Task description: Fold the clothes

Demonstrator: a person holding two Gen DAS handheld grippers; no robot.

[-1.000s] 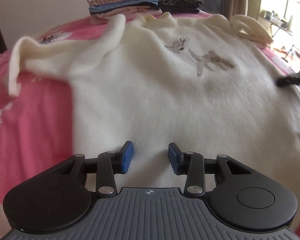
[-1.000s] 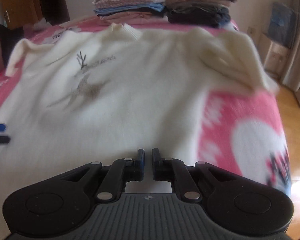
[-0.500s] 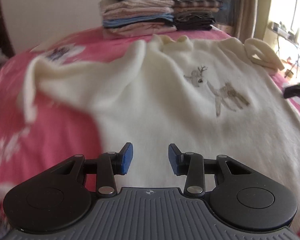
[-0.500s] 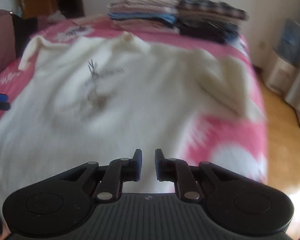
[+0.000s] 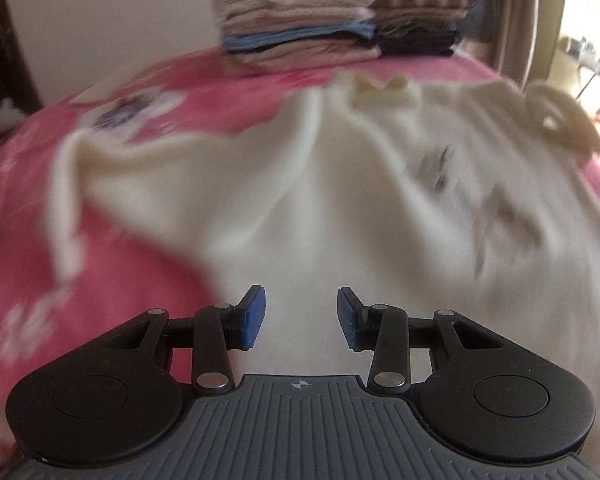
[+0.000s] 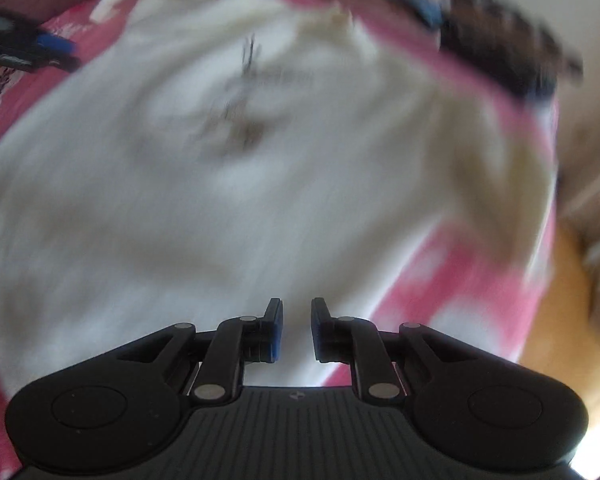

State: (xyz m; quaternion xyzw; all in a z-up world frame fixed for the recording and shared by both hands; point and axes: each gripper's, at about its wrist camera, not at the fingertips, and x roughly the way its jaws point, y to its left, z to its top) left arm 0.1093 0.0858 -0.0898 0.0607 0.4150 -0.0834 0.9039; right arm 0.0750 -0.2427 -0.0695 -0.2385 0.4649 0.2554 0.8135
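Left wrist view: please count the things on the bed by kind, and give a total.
Cream sweater, spread out: 1
Stacks of folded clothes: 2, one light and one dark
Claws over the bed: 1, the left claw, open
Total: 4

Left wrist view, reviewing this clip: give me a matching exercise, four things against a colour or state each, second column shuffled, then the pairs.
Things:
1. cream sweater
2. bedspread
3. stack of folded clothes
4. left gripper

Colour or state:
a. open, holding nothing
b. pink with white print
c. spread out, deer print showing
d. piled at the bed's far end

Pairs: 1-c, 2-b, 3-d, 4-a
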